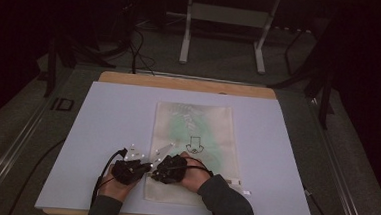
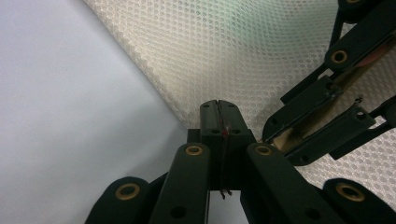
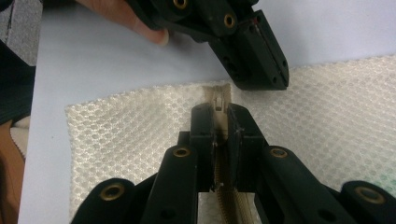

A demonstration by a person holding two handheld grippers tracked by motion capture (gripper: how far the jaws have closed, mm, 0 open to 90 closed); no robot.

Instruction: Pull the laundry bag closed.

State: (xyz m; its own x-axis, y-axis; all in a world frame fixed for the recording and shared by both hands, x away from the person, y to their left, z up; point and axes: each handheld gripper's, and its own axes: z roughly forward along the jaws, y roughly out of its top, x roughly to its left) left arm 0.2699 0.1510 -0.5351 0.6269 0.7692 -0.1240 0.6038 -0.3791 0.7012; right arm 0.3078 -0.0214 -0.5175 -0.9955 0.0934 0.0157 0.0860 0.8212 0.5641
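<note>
A cream mesh zip bag (image 1: pixel 197 133) with a green patch inside and a small black print lies flat on the lavender mat (image 1: pixel 102 127). Both grippers meet at its near left edge. My left gripper (image 1: pixel 146 168) (image 2: pixel 218 115) comes in from the left, its jaws shut on the bag's (image 2: pixel 243 51) rim beside the zipper's end. My right gripper (image 1: pixel 156 171) (image 3: pixel 219 119) faces it from the right and is shut on the beige zipper pull (image 3: pixel 218 99), with the zipper tape (image 3: pixel 231 205) running back under its jaws. In the right gripper view the left gripper (image 3: pixel 273 79) sits just beyond the pull.
The mat rests on a wooden board (image 1: pixel 180 83) on a grey table. Small white tags (image 1: pixel 234 182) lie by the bag's near right corner. A metal stand (image 1: pixel 185 37) stands on the dark floor behind. A fingertip of the left hand (image 3: pixel 149 30) rests on the mat.
</note>
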